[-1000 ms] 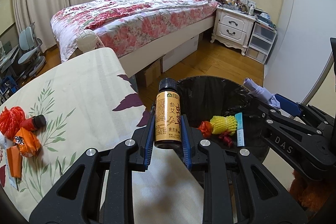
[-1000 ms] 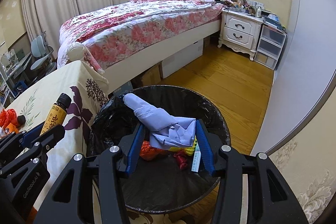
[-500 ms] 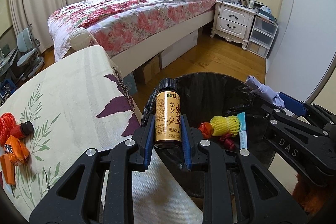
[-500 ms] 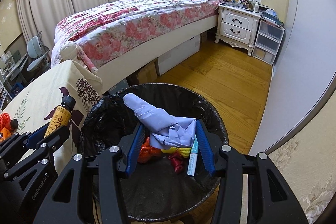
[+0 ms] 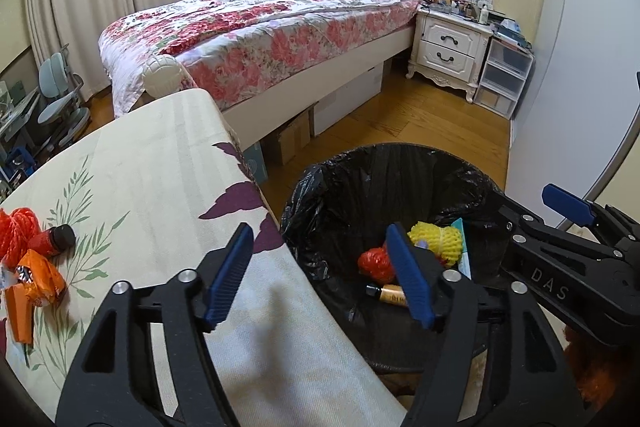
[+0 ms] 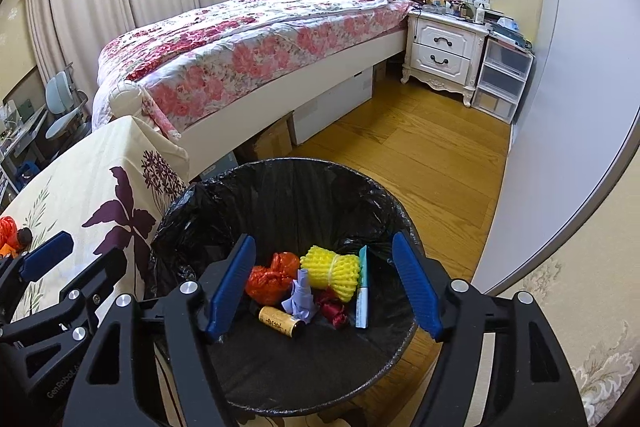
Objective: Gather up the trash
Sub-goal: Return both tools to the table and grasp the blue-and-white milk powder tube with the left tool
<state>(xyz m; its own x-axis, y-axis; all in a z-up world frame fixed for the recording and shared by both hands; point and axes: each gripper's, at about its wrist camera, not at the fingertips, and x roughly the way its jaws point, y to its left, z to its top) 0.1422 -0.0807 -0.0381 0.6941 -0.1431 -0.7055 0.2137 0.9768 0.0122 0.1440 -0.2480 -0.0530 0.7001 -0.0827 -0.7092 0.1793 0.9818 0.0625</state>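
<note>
Left wrist view: the left claw (image 5: pixel 320 267) fills the lower frame with its blue pads (image 5: pixel 229 271) spread apart and nothing between them, straddling the worktop (image 5: pixel 152 163) edge and the black-lined bin (image 5: pixel 320 183). At the right edge the right claw (image 5: pixel 532 203) reaches over the bin rim. In the right wrist view the right claw (image 6: pixel 323 283) also stands wide apart and empty above the bin.

Half a second ago the left claw was clamped on a brown bottle and the right on a crumpled purple cloth; both have let go. The bottle (image 6: pixel 280 321) now lies on its side at the bin bottom, and the cloth (image 6: pixel 301 297) sits just above it in the frame, among an orange net (image 6: pixel 272 273), a yellow foam net (image 6: pixel 335 269) and a white tube (image 6: pixel 363 291).

More orange litter (image 5: pixel 24 259) lies at the worktop's left edge. A flowered bed (image 5: pixel 260 27), a white nightstand (image 5: pixel 450 47) and a wooden floor (image 5: pixel 420 119) fill the upper frame.
</note>
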